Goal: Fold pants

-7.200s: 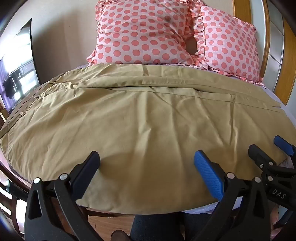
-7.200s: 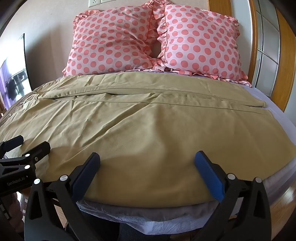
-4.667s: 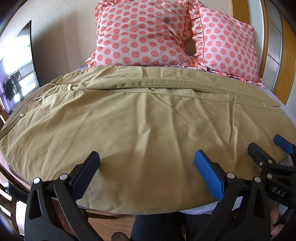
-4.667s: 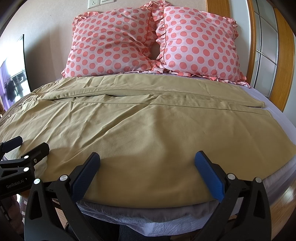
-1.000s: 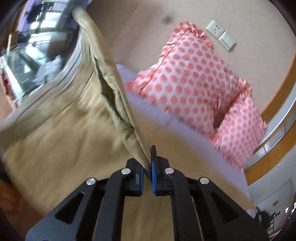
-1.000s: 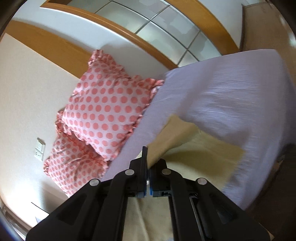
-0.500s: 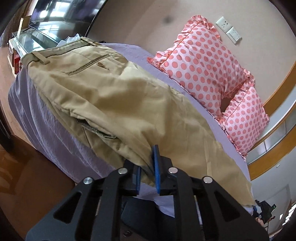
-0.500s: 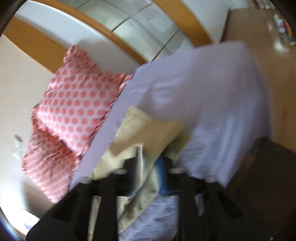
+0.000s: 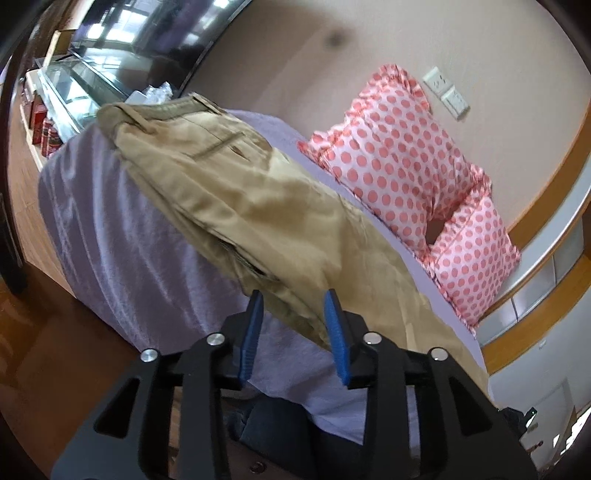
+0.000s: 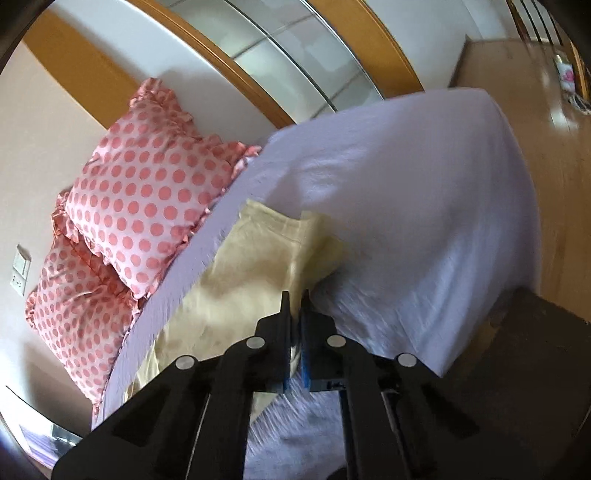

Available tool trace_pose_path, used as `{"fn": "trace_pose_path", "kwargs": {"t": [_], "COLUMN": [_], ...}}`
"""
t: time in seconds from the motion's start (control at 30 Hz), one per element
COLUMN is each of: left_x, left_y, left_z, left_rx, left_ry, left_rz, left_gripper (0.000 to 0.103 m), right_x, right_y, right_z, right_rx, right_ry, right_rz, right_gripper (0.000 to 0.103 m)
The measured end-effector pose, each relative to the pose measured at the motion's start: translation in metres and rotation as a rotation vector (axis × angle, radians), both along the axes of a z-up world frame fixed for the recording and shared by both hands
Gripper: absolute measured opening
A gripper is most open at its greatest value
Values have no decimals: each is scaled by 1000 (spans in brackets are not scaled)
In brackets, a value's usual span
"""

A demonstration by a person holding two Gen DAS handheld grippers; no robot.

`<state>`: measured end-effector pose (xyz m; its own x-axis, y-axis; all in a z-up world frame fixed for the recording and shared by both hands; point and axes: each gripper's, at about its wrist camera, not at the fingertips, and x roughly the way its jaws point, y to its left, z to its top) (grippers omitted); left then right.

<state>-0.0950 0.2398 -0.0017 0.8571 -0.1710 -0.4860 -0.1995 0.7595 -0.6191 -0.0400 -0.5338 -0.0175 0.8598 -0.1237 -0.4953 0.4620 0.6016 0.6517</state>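
Pants (image 9: 258, 206): khaki woven cloth, matt, softly creased. Bed sheet (image 10: 424, 177): lilac cloth, faint sheen, rumpled. Pillows (image 9: 399, 162): pink cloth, coral dots, ruffled edges, slight satin shine. Left gripper (image 9: 293, 332): matt black plastic frame, ribbed blue pads, shiny metal rivets. Right gripper (image 10: 295, 328): same black plastic, blue pads. Floor (image 10: 554, 122): polished wood, glossy. Door frame (image 10: 258, 70): orange wood, smooth; frosted glass panes. Wall (image 9: 295, 66): beige, matt.

A bed (image 9: 122, 236) in lilac sheets stands against a beige wall (image 9: 295, 48), two pink dotted pillows (image 9: 402, 166) at its head. Sockets (image 9: 445, 92) sit above them. A dark TV (image 9: 147, 29) (reflecting windows) stands over a glass cabinet (image 9: 70, 88). Wood floor (image 10: 554, 147); wood-framed panels (image 10: 295, 48) beside the bed.
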Motion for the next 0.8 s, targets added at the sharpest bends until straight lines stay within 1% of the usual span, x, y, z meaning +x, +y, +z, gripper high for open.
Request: {"fn": "trace_pose_path", "kwargs": {"t": [0.03,0.07,0.13,0.17,0.23,0.27,0.3,0.37,0.4,0.43,0.47,0.5,0.53,0.57,0.6,0.63,0.7,0.77,0.8], "left_x": [-2,-5,-9,-9,-11,-13,-14,-18,-19,-19,-17,-16,-15,-15,-13,-12,-8,0,3], "left_y": [3,6,10,11,12,12,12,12,12,11,9,7,6,6,6,7,8,10,10], "left_z": [0,-1,-1,-1,-3,-5,-5,-6,-7,-7,-7,-7,-7,-7,-7,-6,-6,-8,-9], "left_rx": [-9,-13,-8,-8,-15,-18,-17,-18,-18,-13,-2,10,20,23,25,25,23,5,-5], "left_ry": [-6,-12,-19,-18,-16,-15,-12,-17,-19,-20,-14,-7,-7,-9,-17,-26,-33,-29,-28], "left_rz": [11,22,45,49,55,59,65,67,61,53,43,39,38,35,26,21,24,21,19], "left_gripper": [38,39,43,44,49,51,56,62,65,66,68,72,76,77,78,81,84,84,84], "right_x": [3,9,27,40,59,70,78,91,95,98,98,98,95,92,86,82,71,64,66], "right_y": [5,16,47,78,125,161,194,265,300,331,364,395,421,432,438,438,426,412,409], "right_z": [9,24,57,79,102,113,118,117,110,101,86,69,50,41,33,31,34,39,42], "right_rx": [-31,-83,-175,-224,-264,-282,-296,-314,-324,-341,-378,-422,-459,-476,-488,-490,-488,-467,-459], "right_ry": [-20,-54,-124,-176,-243,-279,-301,-318,-304,-276,-223,-151,-74,-34,-13,-21,-72,-124,-126], "right_rz": [13,46,150,246,398,509,610,826,936,1036,1132,1230,1313,1344,1366,1367,1326,1281,1270], "right_gripper": [4,4,4,4,4,4,4,4,4,4,4,5,9,13,28,53,80,81,81]}}
